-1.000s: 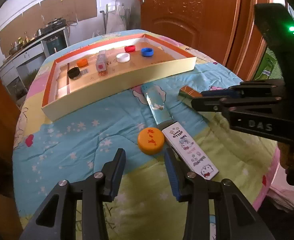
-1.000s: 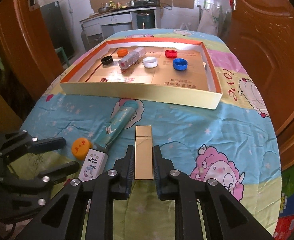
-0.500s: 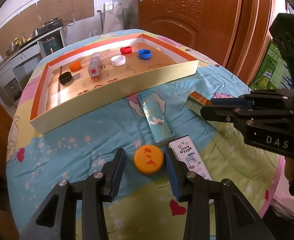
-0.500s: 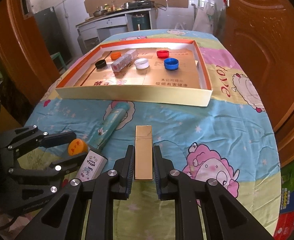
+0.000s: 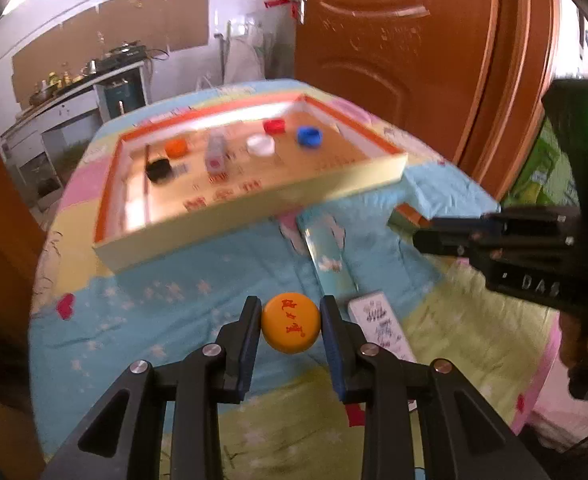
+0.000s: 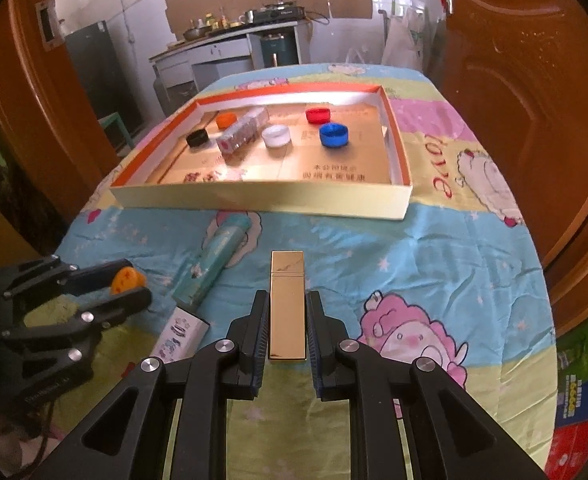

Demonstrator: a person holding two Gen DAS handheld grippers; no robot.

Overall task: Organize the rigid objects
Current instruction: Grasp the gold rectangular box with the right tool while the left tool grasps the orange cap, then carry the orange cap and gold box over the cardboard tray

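My left gripper (image 5: 290, 322) is shut on an orange bottle cap (image 5: 291, 327) and holds it above the quilt; it also shows in the right wrist view (image 6: 128, 280). My right gripper (image 6: 287, 320) is shut on a gold rectangular box (image 6: 287, 304). The shallow cardboard tray (image 6: 262, 200) lies ahead and holds a black cap (image 6: 197, 137), an orange cap (image 6: 226, 120), a white cap (image 6: 276, 136), a red cap (image 6: 318, 115), a blue cap (image 6: 334, 135) and a clear small box (image 6: 240, 134).
A teal tube (image 6: 214, 264) and a white Hello Kitty box (image 6: 180, 336) lie on the quilt between the grippers. Wooden doors stand to the right (image 6: 534, 80) and left. The quilted table edge drops off at the right.
My left gripper has closed on the orange cap and lifted it off the quilt. My right gripper still holds the gold box, slightly closer to the tray.
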